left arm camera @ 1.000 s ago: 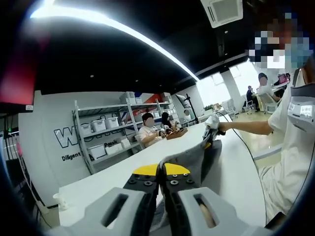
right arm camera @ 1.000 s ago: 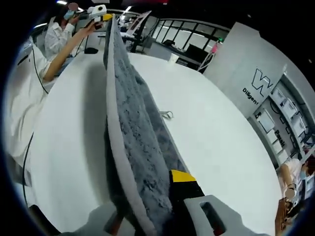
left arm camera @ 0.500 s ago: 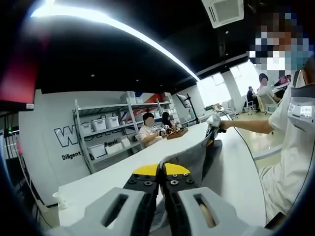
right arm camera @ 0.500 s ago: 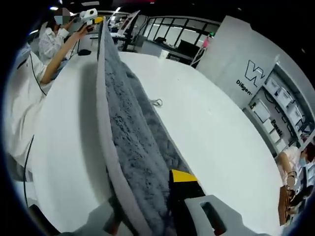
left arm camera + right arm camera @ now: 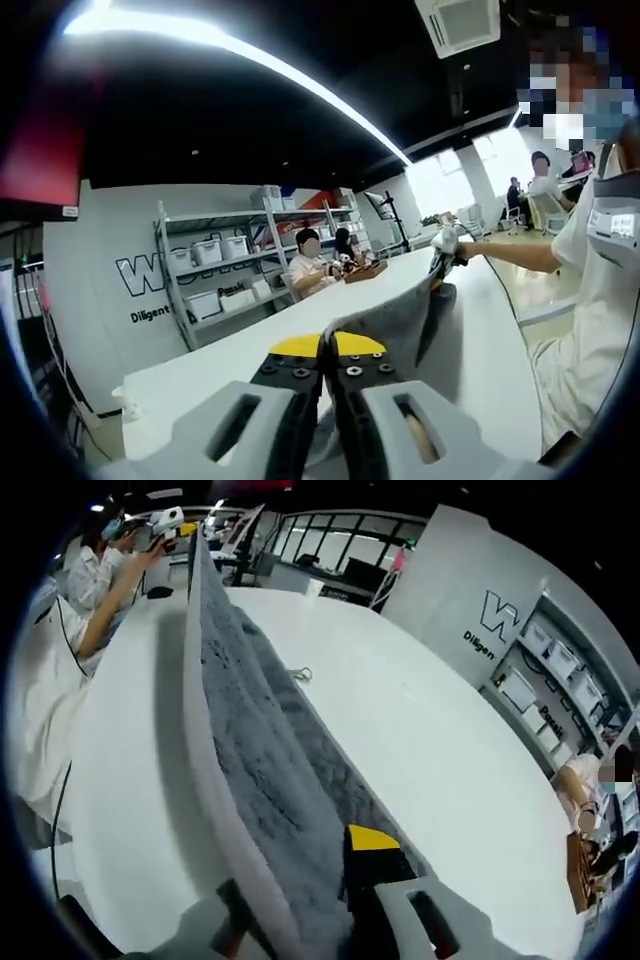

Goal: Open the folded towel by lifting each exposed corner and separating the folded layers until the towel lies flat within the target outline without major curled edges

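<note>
Left gripper view, towel (image 5: 395, 320) pinched between fingers (image 5: 290, 385), stretched taut

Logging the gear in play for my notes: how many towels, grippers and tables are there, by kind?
Towel: 1
Grippers: 2, left gripper and right gripper, each shut on the towel
Table: 1
Total: 4

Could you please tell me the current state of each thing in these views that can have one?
towel: lifted off the table, stretched taut between the two tools.
left tool: shut on the towel's near corner.
right tool: shut on the towel's other end.
table: white, bare where the towel hangs above it.
</note>
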Available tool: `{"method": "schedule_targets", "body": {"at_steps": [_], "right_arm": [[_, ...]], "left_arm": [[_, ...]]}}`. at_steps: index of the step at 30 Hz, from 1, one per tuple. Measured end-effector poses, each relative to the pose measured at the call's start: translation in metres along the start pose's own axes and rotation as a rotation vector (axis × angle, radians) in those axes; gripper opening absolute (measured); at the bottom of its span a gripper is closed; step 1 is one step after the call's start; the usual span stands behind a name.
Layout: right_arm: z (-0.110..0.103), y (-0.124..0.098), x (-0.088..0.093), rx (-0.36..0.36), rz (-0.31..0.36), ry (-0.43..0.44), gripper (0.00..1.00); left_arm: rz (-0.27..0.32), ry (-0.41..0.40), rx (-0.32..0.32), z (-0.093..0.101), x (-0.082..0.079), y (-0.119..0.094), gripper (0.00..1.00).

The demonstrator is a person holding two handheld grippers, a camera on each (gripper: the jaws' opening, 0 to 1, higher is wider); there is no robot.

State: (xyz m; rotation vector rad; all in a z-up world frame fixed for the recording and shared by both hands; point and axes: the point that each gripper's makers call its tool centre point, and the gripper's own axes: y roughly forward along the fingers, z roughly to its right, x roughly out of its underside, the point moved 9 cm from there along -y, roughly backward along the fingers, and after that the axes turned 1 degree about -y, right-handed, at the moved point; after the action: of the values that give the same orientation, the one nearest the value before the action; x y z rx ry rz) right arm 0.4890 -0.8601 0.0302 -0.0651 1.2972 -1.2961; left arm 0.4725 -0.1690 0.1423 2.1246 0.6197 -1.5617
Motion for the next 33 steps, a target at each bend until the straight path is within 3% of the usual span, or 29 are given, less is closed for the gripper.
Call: {"method": "schedule_targets", "body": {"at_steps": [5,10,24,33], "right_arm": [[0.004,-0.004,0.021,0.010,-0.015,0.043,0.00],[0.003,-0.009,0.033,0.009,0.017,0.063,0.00],[-0.026,-0.042,0.023,0.058,0.011,0.001,0.00],[-0.039,-0.051,0.028,0.076,0.035,0.010,0.00]], "left_arm": [[0.002,-0.014,-0.011,-0.003,0.002,-0.002,0.02],[-0.026,-0.008,0.010,0.000,0.005,0.004,0.02],[-0.015,-0.027,0.031,0.002,0.007,-0.010,0.02],[-0.012,-0.041,0.056,0.010,0.006,-0.019,0.02]]}}
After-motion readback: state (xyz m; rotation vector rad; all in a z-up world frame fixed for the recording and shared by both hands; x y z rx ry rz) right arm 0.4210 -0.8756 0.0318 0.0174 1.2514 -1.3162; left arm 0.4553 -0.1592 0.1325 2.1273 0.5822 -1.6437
